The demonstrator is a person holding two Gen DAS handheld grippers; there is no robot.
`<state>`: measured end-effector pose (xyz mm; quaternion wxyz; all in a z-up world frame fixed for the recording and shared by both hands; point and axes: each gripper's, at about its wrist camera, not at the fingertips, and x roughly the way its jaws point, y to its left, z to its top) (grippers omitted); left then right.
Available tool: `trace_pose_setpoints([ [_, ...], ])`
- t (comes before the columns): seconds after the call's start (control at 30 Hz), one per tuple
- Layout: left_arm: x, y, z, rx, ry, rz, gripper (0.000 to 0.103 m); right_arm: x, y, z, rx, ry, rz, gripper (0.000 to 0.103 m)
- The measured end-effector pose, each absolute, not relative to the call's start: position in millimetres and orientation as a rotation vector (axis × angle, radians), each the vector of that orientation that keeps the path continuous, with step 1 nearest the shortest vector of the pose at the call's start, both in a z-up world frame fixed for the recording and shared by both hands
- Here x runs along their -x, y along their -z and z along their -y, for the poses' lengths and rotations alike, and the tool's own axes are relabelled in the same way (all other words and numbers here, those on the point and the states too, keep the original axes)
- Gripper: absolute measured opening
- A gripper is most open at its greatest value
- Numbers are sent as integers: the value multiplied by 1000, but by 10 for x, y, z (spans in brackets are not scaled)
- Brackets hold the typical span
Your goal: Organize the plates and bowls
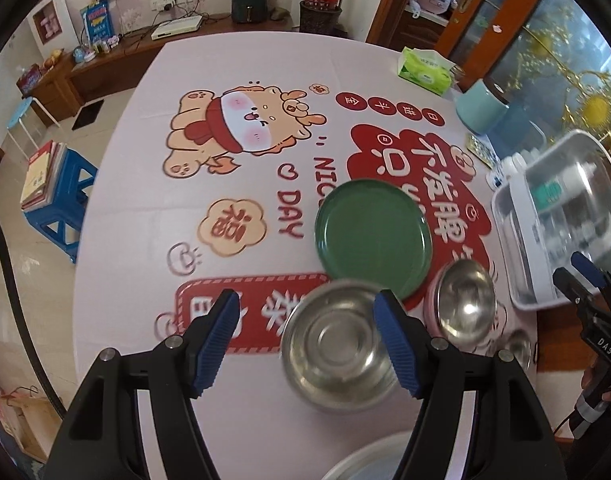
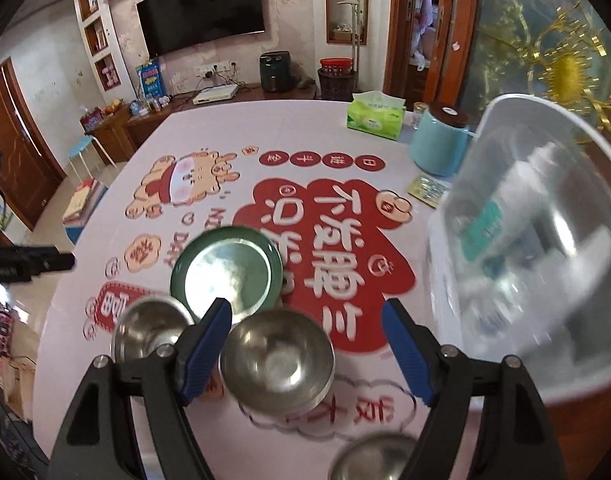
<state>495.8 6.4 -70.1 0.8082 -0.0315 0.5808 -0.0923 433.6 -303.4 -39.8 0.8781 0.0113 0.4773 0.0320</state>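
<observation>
Both the left gripper [image 1: 307, 344] and right gripper [image 2: 307, 348] hover with jaws released above shiny round steel bowls [image 1: 337, 344] near the table's front edge, where a glancing pad could skid one off.

Small steel bowl [image 2: 375, 458] at near table edge cut off by bottom edge. White round rim [image 1: 369, 462] likewise cut. Contents of clear plastic lidded box [image 2: 545, 240] blurred.

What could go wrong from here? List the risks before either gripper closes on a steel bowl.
1. The steel bowl sits off-centre toward the left gripper's right pad, so closing may shove it rather than grip it.
2. The pink-sided bowl stands close by the green plate; a nudge could knock them together.
3. The clear plastic bin crowds the right gripper.
</observation>
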Motion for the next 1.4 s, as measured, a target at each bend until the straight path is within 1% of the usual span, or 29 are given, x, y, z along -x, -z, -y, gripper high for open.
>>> trace_pose_setpoints([
  [0.17, -5305, 1013, 16, 109, 171, -1268, 69, -4728, 595, 3168, -117, -128, -999, 78],
  [0.33, -5527, 1300, 27, 134, 140, -1299, 69, -5000, 936, 3328, -287, -190, -1039, 78],
  [0.6, -5781, 1830, 98, 207, 198, -1315, 68, -5234, 1562, 3406, -402, -225, -1157, 78],
  [0.73, -5852, 2055, 167, 222, 213, -1345, 68, -5321, 1777, 3409, -426, -236, -1199, 78],
  [0.87, -5902, 2267, 232, 232, 233, -1381, 65, -5388, 1946, 3375, -455, -274, -1237, 76],
  [0.97, -5920, 2381, 257, 245, 247, -1398, 60, -5412, 2032, 3332, -482, -307, -1254, 66],
  [1.03, -5928, 2430, 272, 254, 254, -1407, 58, -5427, 2078, 3310, -496, -322, -1268, 62],
  [1.1, -5935, 2468, 291, 258, 265, -1414, 55, -5447, 2111, 3277, -492, -332, -1281, 55],
  [1.13, -5935, 2482, 303, 258, 270, -1416, 53, -5455, 2125, 3259, -489, -336, -1288, 53],
  [1.2, -5938, 2477, 335, 247, 280, -1406, 44, -5471, 2158, 3224, -482, -339, -1304, 45],
  [1.23, -5942, 2474, 347, 244, 281, -1404, 44, -5482, 2174, 3210, -480, -340, -1310, 44],
  [1.3, -5945, 2482, 365, 249, 295, -1405, 41, -5490, 2209, 3194, -480, -343, -1322, 36],
  [1.4, -5940, 2485, 388, 245, 304, -1401, 35, -5501, 2246, 3172, -471, -346, -1335, 27],
])
